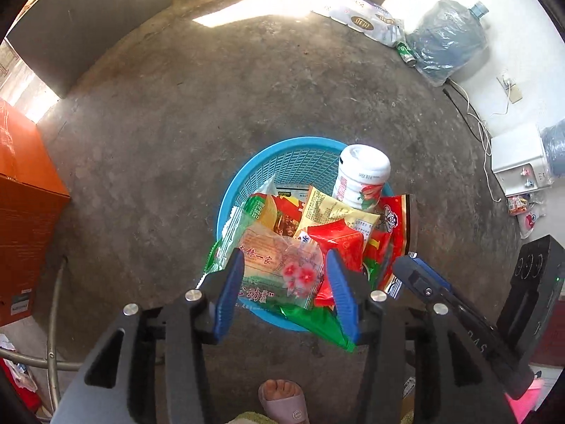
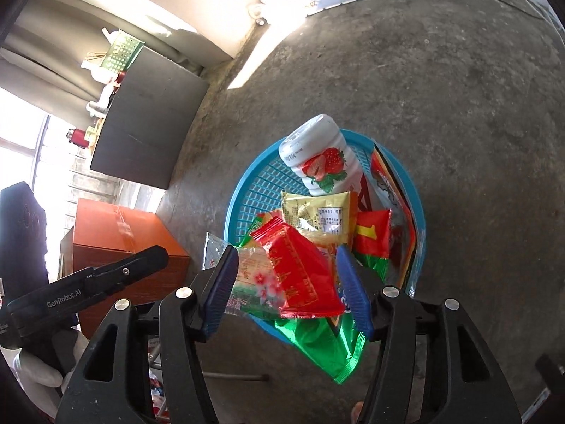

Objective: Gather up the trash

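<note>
Basket: On the concrete floor (image 1: pixel 176 123), just ahead of both grippers, stood one blue plastic basket (image 1: pixel 247 173), heaped above its rim with trash.
Left gripper: The left gripper (image 1: pixel 284 282) hung over the near edge of the heap with its blue fingers apart; a clear flower-printed wrapper (image 1: pixel 282 265) lay below and between them, not pinched.
Right gripper: The right gripper (image 2: pixel 286 282) also stood apart over a red wrapper (image 2: pixel 300 275); its pads did not press on it.
Count: One strawberry-printed white bottle (image 2: pixel 319 157) leaned at the far side; one green foil bag (image 2: pixel 325 346) drooped over the near rim; about six or seven wrappers in all, the lower ones hidden.
Handling: The wrappers looked light, limp and slippery, best pinched at a crimped end seam; the bottle looked stiff and light, best taken across its ribbed body.
</note>
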